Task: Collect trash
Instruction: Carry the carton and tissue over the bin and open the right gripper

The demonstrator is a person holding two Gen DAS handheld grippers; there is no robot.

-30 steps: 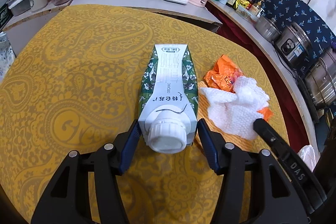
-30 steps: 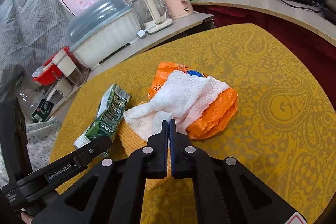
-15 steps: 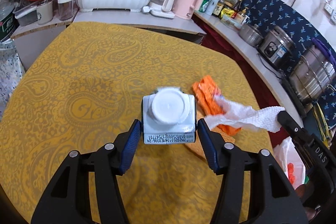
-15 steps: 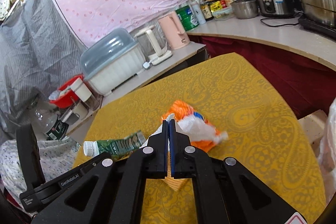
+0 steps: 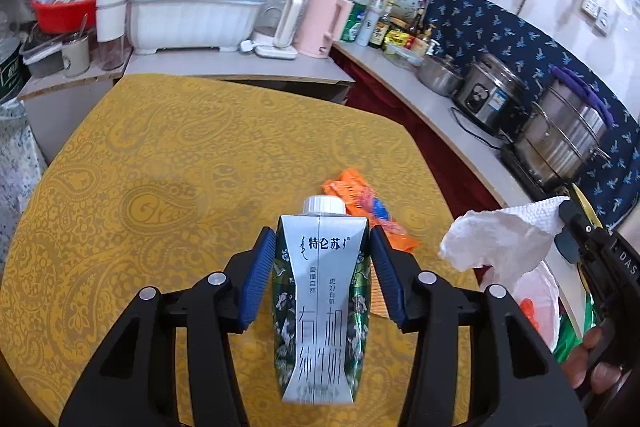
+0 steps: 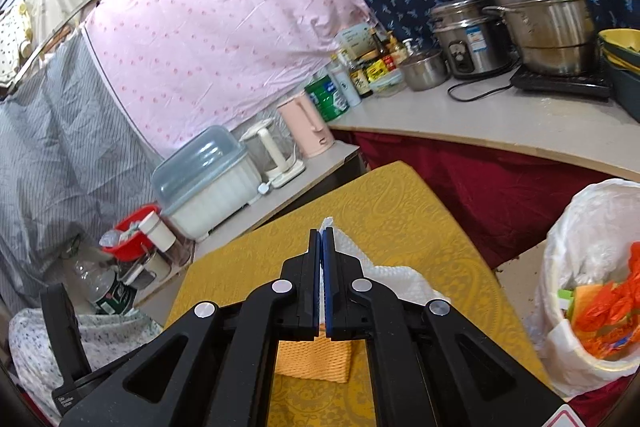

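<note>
A green and silver milk carton [image 5: 320, 307] with a white cap hangs above the yellow table [image 5: 160, 187], upright between the blue pads of my left gripper [image 5: 322, 239]. Those jaws are closing, and the pads press on the carton's sides. My right gripper [image 6: 322, 233] is shut on a crumpled white paper towel [image 6: 384, 275], which dangles from its tips, raised off the table. From the left wrist view the same paper towel [image 5: 504, 239] hangs at the right, off the table's edge. An orange wrapper [image 5: 360, 203] lies on the table beyond the carton.
A bin with a white liner [image 6: 580, 267] stands on the floor right of the table, holding orange scraps. An orange woven mat [image 6: 316, 359] lies under the right gripper. Counters with kettles [image 5: 320, 23], a dish box [image 5: 192, 11] and steel pots [image 5: 568, 131] ring the table.
The carton went from lying flat on the table to hanging upright in the left gripper. The right gripper lifted the paper towel off the orange wrapper and swung right toward the bin.
</note>
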